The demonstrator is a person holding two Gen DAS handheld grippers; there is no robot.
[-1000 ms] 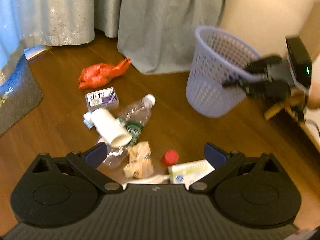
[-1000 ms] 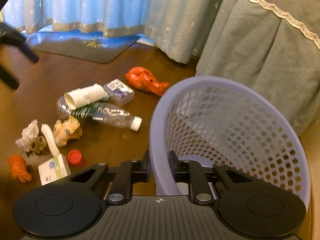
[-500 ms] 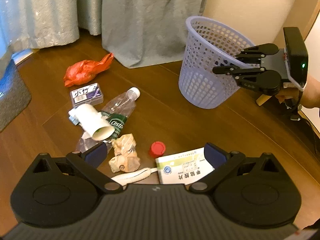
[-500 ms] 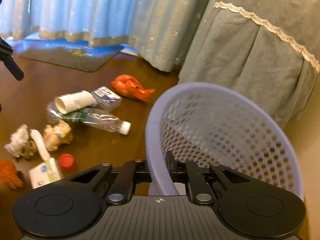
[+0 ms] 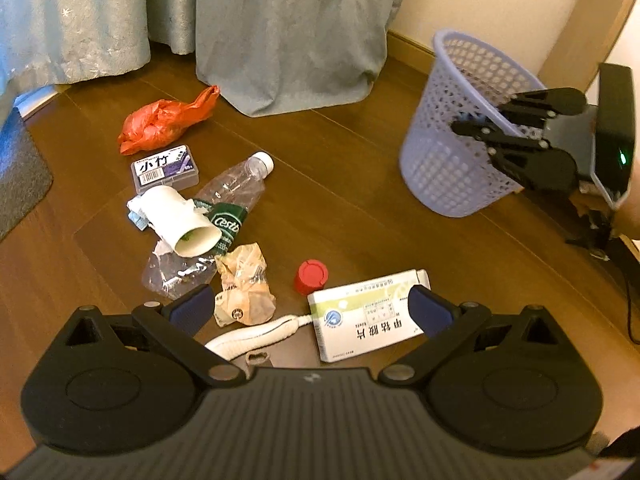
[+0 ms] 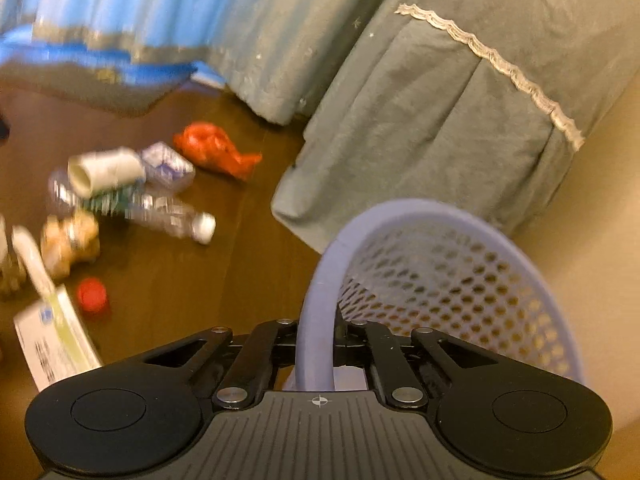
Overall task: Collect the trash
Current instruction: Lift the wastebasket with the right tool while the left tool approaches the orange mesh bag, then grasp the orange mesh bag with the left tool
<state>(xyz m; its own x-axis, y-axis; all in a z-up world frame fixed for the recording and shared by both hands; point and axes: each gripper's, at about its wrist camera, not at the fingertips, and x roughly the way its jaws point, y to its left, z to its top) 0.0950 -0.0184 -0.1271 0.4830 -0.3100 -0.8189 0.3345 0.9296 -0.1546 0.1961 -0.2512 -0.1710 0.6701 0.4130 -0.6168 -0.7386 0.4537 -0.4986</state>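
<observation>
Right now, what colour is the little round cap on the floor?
Red. The cap shows best in the left wrist view, beside the white box.

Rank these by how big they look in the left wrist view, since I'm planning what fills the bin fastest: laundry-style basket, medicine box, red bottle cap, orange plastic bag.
1. Lavender waste basket
2. White medicine box, though it lies nearest the camera, so it may be flattered
3. Orange plastic bag, close to the box in apparent size
4. Red bottle cap

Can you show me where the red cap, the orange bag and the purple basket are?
red cap [image 5: 311, 276]: left wrist view, on its round top.
orange bag [image 5: 160, 125]: left wrist view, on its crumpled middle.
purple basket [image 6: 440, 276]: right wrist view, on the mesh wall inside.
</observation>
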